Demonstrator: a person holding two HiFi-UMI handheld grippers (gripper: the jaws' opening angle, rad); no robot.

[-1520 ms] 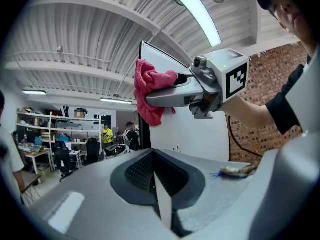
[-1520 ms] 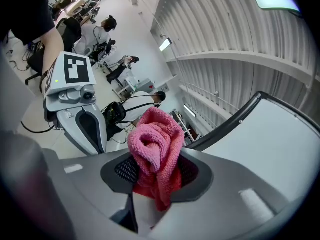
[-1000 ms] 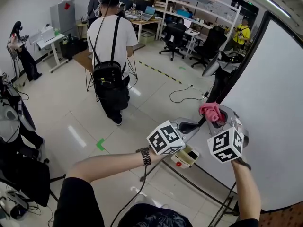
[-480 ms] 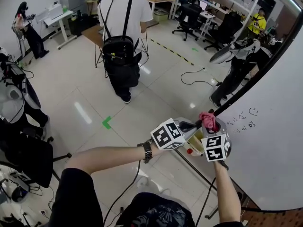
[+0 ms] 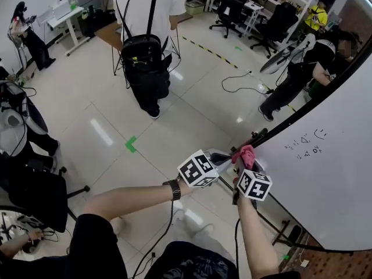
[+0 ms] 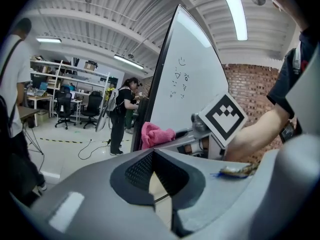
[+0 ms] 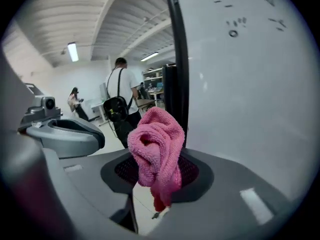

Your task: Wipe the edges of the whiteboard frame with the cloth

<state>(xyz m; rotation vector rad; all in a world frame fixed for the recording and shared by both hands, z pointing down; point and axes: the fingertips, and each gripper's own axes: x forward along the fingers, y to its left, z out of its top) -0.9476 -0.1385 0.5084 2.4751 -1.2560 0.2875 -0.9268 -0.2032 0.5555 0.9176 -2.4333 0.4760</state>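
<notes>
The whiteboard (image 5: 331, 179) stands at the right, its black frame edge (image 5: 302, 112) running diagonally down toward me. My right gripper (image 5: 244, 160) is shut on a bunched pink cloth (image 5: 246, 153), which sits against the lower end of that edge. In the right gripper view the cloth (image 7: 157, 149) bulges between the jaws of the right gripper (image 7: 157, 176), touching the frame (image 7: 179, 59). My left gripper (image 5: 228, 156) hovers just left of the cloth, shut and holding nothing. In the left gripper view the left gripper (image 6: 152, 154) points at the cloth (image 6: 155, 133) and frame (image 6: 155, 84).
A person with a black backpack (image 5: 145, 45) stands on the tiled floor ahead. Another person in black (image 5: 302, 68) bends near the board's far end. A cable (image 5: 244, 83) lies on the floor. The board's stand legs (image 5: 279, 231) run below my right arm. Small marks (image 5: 305, 144) are on the board.
The right gripper and cloth have slid lower along the black frame edge, with the left gripper staying beside them. The head view has turned, so the board's written marks now show.
</notes>
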